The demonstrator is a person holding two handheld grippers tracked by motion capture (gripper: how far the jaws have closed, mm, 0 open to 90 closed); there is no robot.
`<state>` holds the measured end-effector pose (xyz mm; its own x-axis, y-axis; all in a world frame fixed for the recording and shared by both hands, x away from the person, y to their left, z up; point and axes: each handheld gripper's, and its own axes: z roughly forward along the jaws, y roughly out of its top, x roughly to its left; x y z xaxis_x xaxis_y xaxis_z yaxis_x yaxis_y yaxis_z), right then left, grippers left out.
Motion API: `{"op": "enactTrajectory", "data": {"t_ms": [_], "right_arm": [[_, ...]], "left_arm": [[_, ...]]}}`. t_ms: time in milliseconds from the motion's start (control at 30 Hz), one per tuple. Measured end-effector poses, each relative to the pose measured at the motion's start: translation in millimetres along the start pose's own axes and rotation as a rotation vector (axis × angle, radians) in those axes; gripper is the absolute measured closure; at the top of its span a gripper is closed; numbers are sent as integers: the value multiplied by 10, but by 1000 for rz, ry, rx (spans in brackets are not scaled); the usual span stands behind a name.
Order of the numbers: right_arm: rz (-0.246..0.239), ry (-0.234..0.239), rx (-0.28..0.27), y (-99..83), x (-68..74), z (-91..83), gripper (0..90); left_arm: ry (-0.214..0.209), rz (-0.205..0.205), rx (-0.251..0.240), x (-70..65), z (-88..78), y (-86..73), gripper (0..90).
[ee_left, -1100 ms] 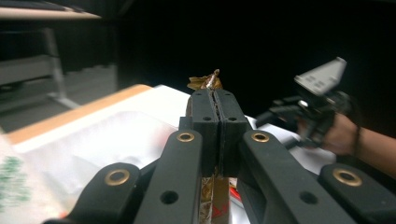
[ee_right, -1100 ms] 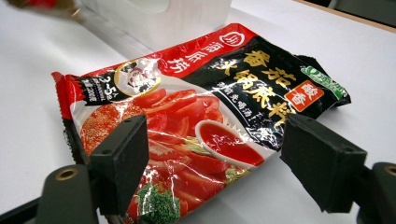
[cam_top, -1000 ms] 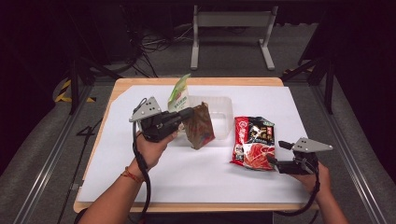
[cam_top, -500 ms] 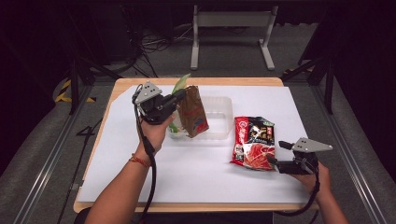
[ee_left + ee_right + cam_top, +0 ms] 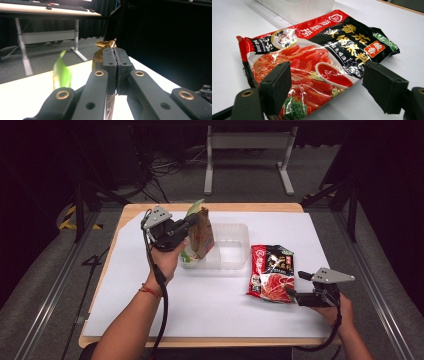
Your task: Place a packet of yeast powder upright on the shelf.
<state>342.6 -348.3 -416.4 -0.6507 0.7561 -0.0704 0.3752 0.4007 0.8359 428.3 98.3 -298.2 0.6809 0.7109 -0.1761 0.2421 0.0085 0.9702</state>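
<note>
My left gripper [image 5: 192, 221] is shut on the top edge of a brown snack packet [image 5: 201, 236], which hangs upright over the left end of a clear plastic bin [image 5: 235, 251]. In the left gripper view the jaws pinch the packet's crinkled gold top [image 5: 106, 45], gripper [image 5: 115, 58]. A green packet [image 5: 194, 208] stands just behind it, also seen as the green packet [image 5: 61, 73]. A red and black soup-base packet [image 5: 270, 271] lies flat on the white table. My right gripper [image 5: 294, 284] rests at its near right corner, open, with the jaws straddling the packet [image 5: 317, 62], gripper [image 5: 329, 86].
The white sheet [image 5: 150, 310] covers a wooden table with its edge [image 5: 210, 341] near the person. A metal desk frame [image 5: 247, 150] stands on the floor beyond the table. Dark floor and rails flank both sides.
My left gripper has carried the brown packet up and away from the person, from in front of the bin to over its left end. The right gripper has stayed put.
</note>
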Motion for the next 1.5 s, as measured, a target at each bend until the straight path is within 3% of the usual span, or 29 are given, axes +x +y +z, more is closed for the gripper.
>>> {"op": "enactTrajectory", "data": {"t_ms": [67, 133, 200, 467, 567, 700, 867, 967, 1167, 1267, 1300, 1333, 1367, 1500], "right_arm": [[4, -2, -2, -3, -6, -5, 238], [6, 1, -3, -7, -12, -4, 238], [5, 2, -3, -8, -13, -4, 237], [6, 2, -2, -8, -15, -3, 236], [4, 2, 0, -6, -10, 3, 236], [1, 1, 5, -3, -3, 10, 236], [2, -3, -1, -6, -7, -7, 238], [7, 0, -2, -10, -17, -2, 238], [-5, 0, 3, -5, 3, 7, 238], [5, 0, 2, -11, -10, 6, 237], [5, -1, 3, -13, -12, 4, 237], [5, 0, 2, -14, -11, 4, 238], [4, 1, 2, -14, -10, 3, 238], [3, 2, 3, -11, -5, 10, 238]], "left_arm": [[3, 10, 12, -41, 53, 17, 886], [32, 28, 27, -64, 123, 21, 885], [36, 11, 28, -39, 160, 14, 885], [109, -2, 24, 93, 101, -17, 885], [92, -32, 20, 132, 84, -46, 883], [90, -26, 43, 85, 179, -112, 883], [105, 18, 36, -7, 273, -117, 882], [103, -3, 27, -23, 350, -130, 881], [62, -20, 24, -41, 508, -186, 874], [23, -8, 17, -71, 533, -206, 858], [-8, -6, 22, -61, 536, -216, 837], [-13, -5, 20, -55, 537, -227, 796], [-24, -6, 30, -43, 536, -240, 774], [-61, -17, 96, 52, 555, -394, 836]]}}
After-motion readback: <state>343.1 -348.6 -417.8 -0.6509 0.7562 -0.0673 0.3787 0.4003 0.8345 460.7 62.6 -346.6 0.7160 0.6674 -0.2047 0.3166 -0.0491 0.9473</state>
